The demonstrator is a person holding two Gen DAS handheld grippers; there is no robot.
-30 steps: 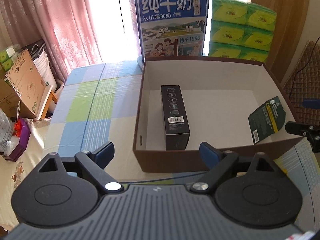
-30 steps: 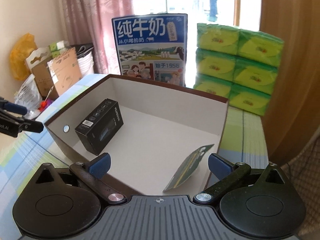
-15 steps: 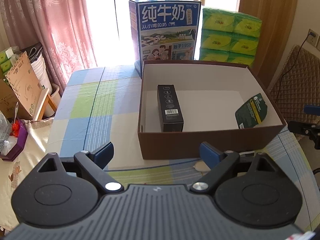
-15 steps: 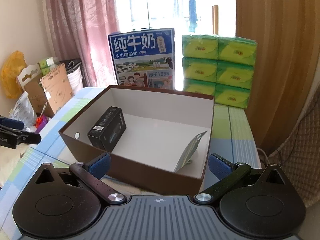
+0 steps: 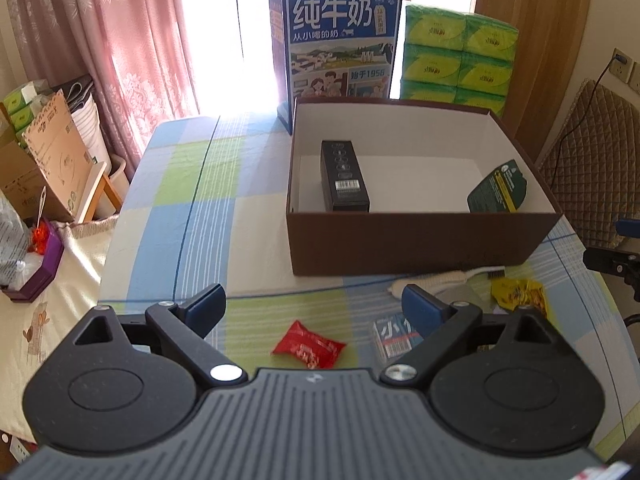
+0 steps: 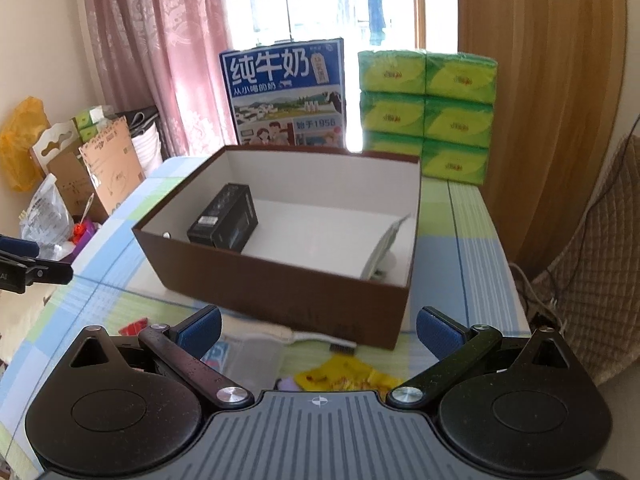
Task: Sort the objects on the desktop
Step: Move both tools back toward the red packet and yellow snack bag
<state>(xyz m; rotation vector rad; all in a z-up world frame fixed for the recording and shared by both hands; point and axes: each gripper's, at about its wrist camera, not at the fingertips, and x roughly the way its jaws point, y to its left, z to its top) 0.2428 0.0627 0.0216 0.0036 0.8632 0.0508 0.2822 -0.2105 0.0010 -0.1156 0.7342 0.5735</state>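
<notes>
A brown cardboard box (image 5: pixel 420 240) (image 6: pixel 280 288) with a white inside holds a black carton (image 5: pixel 344 176) (image 6: pixel 224 224) and a dark green packet (image 5: pixel 498 194) leaning on its right wall. In front of the box on the checked cloth lie a red snack packet (image 5: pixel 308 346), a small blue-and-white pack (image 5: pixel 394 336), a white brush (image 5: pixel 432 280) (image 6: pixel 280 334) and a yellow wrapper (image 5: pixel 518 294) (image 6: pixel 344 374). My left gripper (image 5: pixel 316 308) is open above the red packet. My right gripper (image 6: pixel 318 328) is open above the yellow wrapper, holding nothing.
A blue milk carton case (image 5: pixel 336 44) and stacked green tissue packs (image 5: pixel 458 60) stand behind the box. Cardboard and bags (image 5: pixel 44 160) crowd the floor at the left; a quilted chair (image 5: pixel 592 168) is on the right. The left half of the cloth (image 5: pixel 180 200) is bare.
Both grippers have pulled back from the box towards the table's near edge, bringing the loose items in front of the box into view. Both stay open.
</notes>
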